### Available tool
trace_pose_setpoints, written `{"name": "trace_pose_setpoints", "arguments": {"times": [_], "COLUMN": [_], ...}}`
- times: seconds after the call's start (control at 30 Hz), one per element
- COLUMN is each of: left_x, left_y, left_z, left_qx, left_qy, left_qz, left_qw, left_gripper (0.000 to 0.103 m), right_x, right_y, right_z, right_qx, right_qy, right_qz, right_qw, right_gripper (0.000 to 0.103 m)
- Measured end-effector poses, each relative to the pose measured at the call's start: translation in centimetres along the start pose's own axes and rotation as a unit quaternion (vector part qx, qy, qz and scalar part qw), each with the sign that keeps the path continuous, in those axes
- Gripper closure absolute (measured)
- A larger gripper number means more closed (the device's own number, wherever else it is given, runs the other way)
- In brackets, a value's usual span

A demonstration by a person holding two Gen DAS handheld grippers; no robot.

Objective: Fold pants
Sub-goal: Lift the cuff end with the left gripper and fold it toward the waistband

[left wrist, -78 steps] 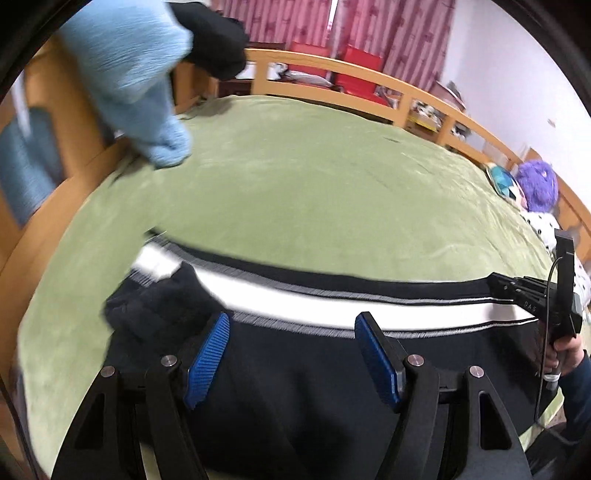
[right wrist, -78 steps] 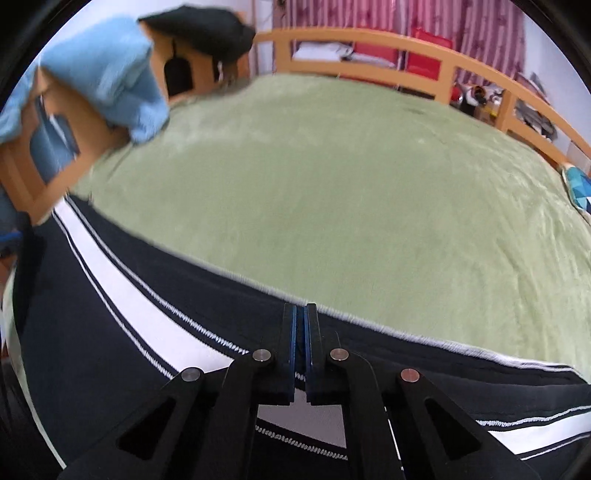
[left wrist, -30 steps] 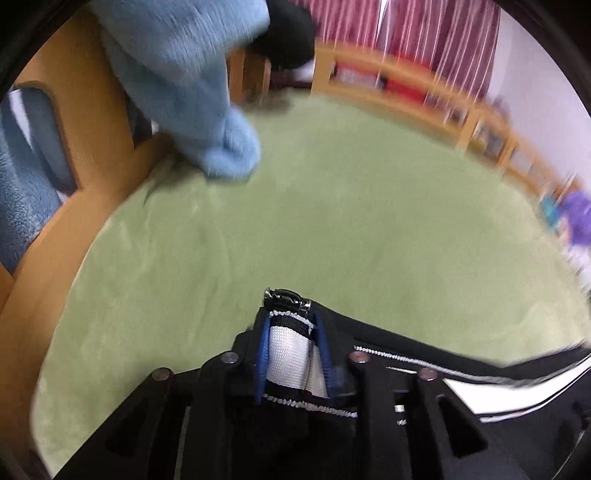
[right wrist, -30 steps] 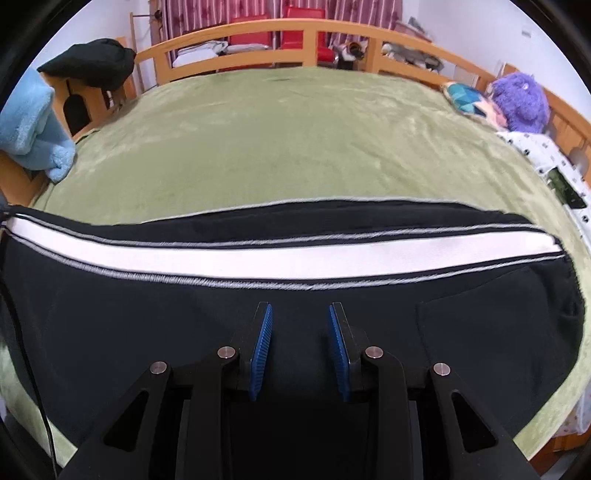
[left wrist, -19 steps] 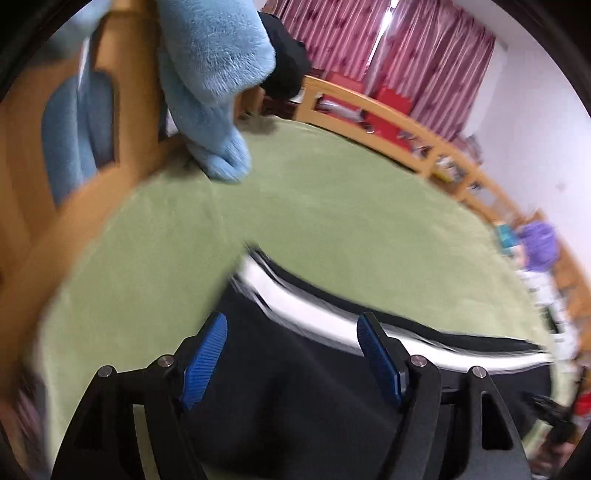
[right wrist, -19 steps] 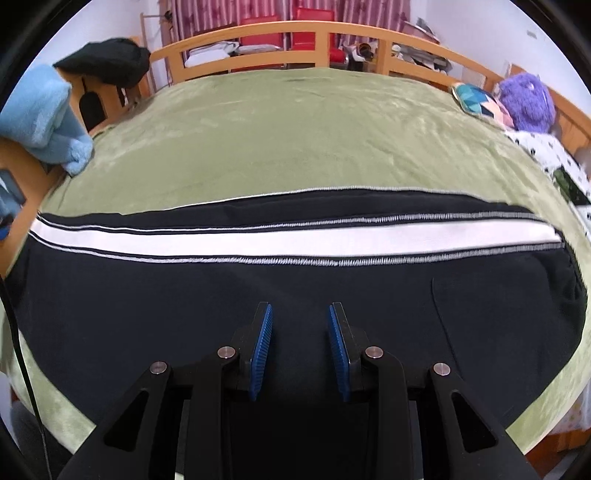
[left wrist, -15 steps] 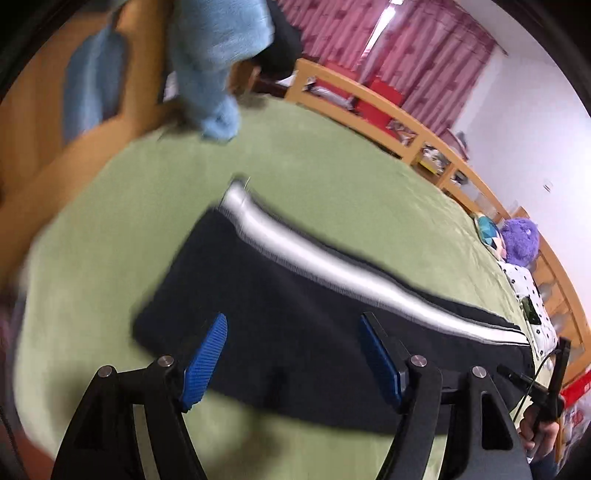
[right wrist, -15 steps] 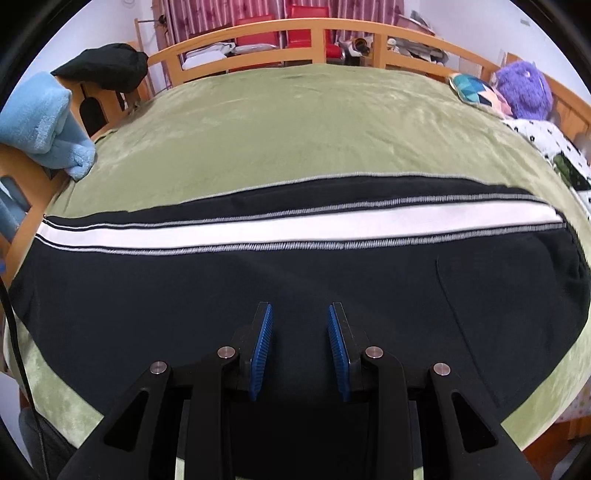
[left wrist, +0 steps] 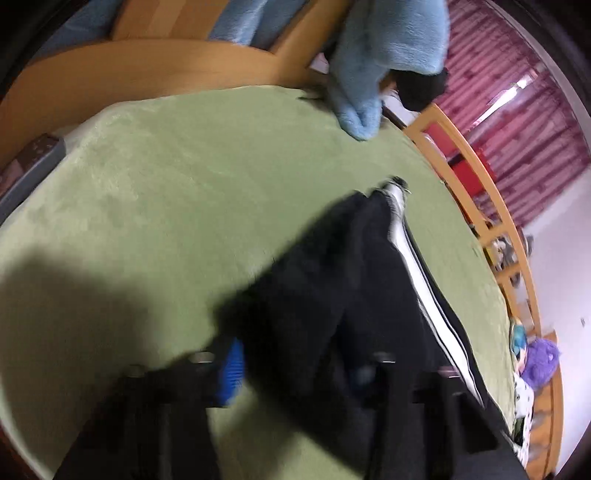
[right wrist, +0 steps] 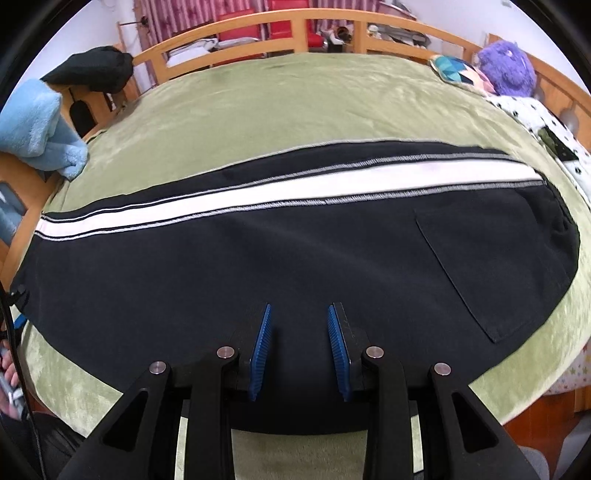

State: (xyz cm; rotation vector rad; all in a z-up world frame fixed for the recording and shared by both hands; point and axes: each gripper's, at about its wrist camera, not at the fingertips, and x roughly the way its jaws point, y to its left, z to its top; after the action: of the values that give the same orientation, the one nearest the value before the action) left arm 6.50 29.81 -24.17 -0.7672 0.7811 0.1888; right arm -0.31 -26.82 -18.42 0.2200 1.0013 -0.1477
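We see the black pants (right wrist: 295, 251) lying flat across the near part of the green blanket (right wrist: 295, 110), stretched from the left side of the bed to the right. A white side stripe (right wrist: 277, 192) edged with grey stitching runs along their far side, and a patch pocket (right wrist: 491, 266) sits on the right portion, close to the right end of the garment.

Our right gripper (right wrist: 300, 347) hangs over the near middle of the pants with its blue pads (right wrist: 260, 350) parted and nothing between them; we cannot tell whether they touch the cloth.

The left wrist view is blurred by motion. There our left gripper (left wrist: 295, 373) is at the left end of the pants (left wrist: 351, 295), where the black fabric is bunched and seems to lie across the space between the fingers. One blue pad (left wrist: 231, 373) shows at the left of the bunch, while the other is hidden in the dark blur, so we cannot tell whether this gripper is clamped on the fabric or merely around it.

Around the bed runs a wooden frame (right wrist: 332, 22). A light blue towel (right wrist: 37, 129) hangs at the left corner, its tip touching the blanket, and a black garment (right wrist: 92, 74) is draped on the rail just beyond it. At the far right lie a purple plush toy (right wrist: 506, 66) and a patterned pillow (right wrist: 458, 75), with red curtains (left wrist: 517, 122) behind the far rail.
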Motion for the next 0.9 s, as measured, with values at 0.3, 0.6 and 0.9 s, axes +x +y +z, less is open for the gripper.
{"name": "trace_pose_setpoints", "arguments": {"times": [0.3, 0.6, 0.9], "left_x": [-2.6, -11.6, -15.5], "left_y": [-1.7, -16.7, -35.9], "left_z": [1.3, -0.3, -13.4], "left_qx": [0.051, 0.241, 0.403], "left_qy": [-0.038, -0.109, -0.067], "left_qz": [0.013, -0.016, -0.115], "left_qw": [0.9979, 0.9644, 0.9053], "left_gripper": [0.09, 0.09, 0.091], "right_x": [-1.0, -3.3, -7.2], "right_y": [-1.9, -4.5, -10.1], "right_z": [0.1, 0.0, 0.1], "right_qx": [0.026, 0.029, 0.033], "right_qy": [-0.012, -0.044, -0.105], "right_qz": [0.009, 0.044, 0.031], "right_qw": [1.0, 0.998, 0.993], "right_gripper": [0.072, 0.071, 0.071]}}
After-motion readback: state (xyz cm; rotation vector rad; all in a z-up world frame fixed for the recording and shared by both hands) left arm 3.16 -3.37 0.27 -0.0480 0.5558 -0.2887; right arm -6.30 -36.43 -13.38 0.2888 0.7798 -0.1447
